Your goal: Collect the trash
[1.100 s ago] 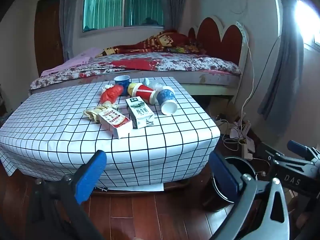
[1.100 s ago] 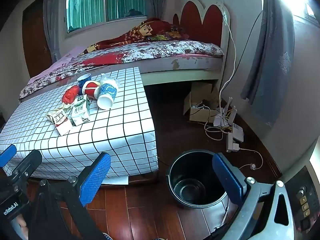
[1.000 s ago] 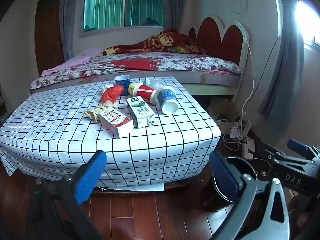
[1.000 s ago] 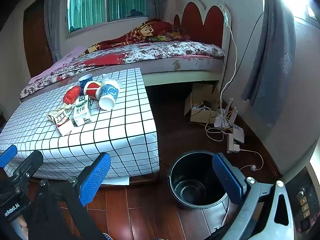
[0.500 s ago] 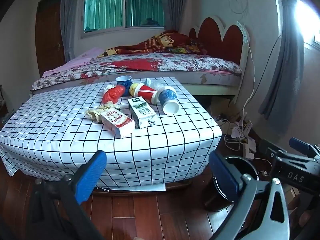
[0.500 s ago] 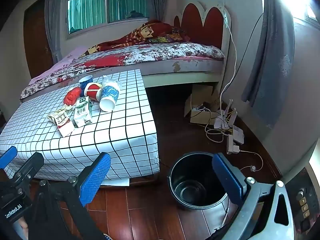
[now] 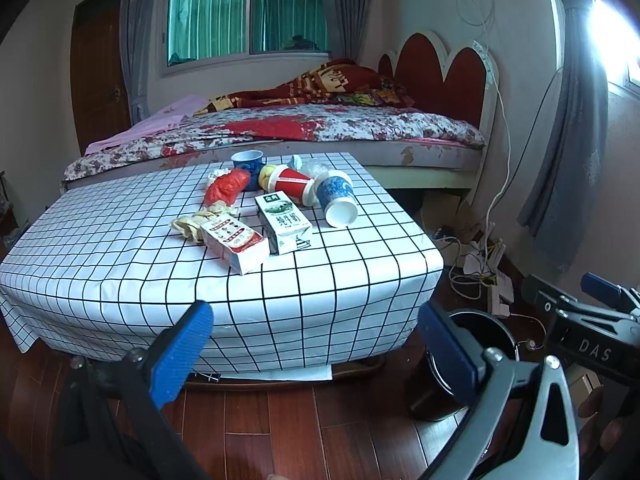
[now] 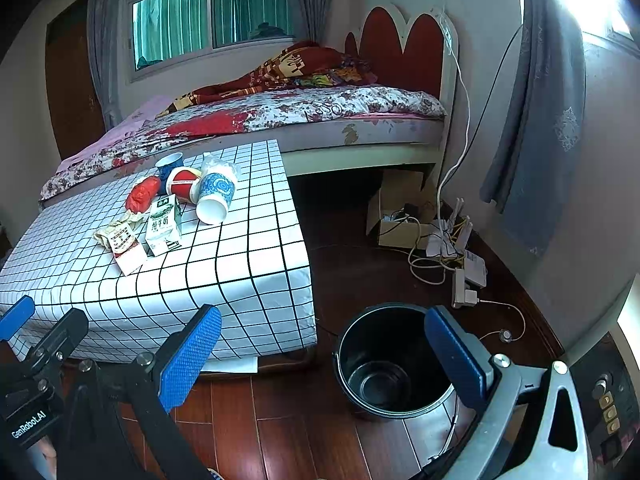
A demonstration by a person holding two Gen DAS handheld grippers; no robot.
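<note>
1. A low table (image 7: 120, 264) draped in a white cloth with a thin black grid stands on dark red wooden floorboards; it is the landmark for everything below.
2. On the table's far half lies a cluster of trash. Nearest its front edge is a flat rectangular red-and-white carton (image 7: 234, 242), with a green-and-white milk carton (image 7: 283, 222) just beside it.
3. A crumpled yellowish wrapper (image 7: 196, 222) touches the red-and-white carton on the side away from the milk carton.
4. Farther back lie a wrinkled red plastic bag (image 7: 227, 188), a tipped red paper cup (image 7: 288, 184), and a tipped blue-patterned paper cup (image 7: 335, 202) with its white round mouth facing forward.
5. A small blue cup (image 7: 247, 160) stands upright at the back of the cluster.
6. A round black bucket (image 8: 390, 360), smooth and glossy inside, sits on the floor just beside the table's front corner.
7. The left gripper (image 7: 316, 348) hangs before the table's front edge, its textured blue pads spread wide, holding nothing.
8. The right gripper (image 8: 320, 354) hangs over the floor by the bucket, pads equally wide apart, holding nothing.
</note>
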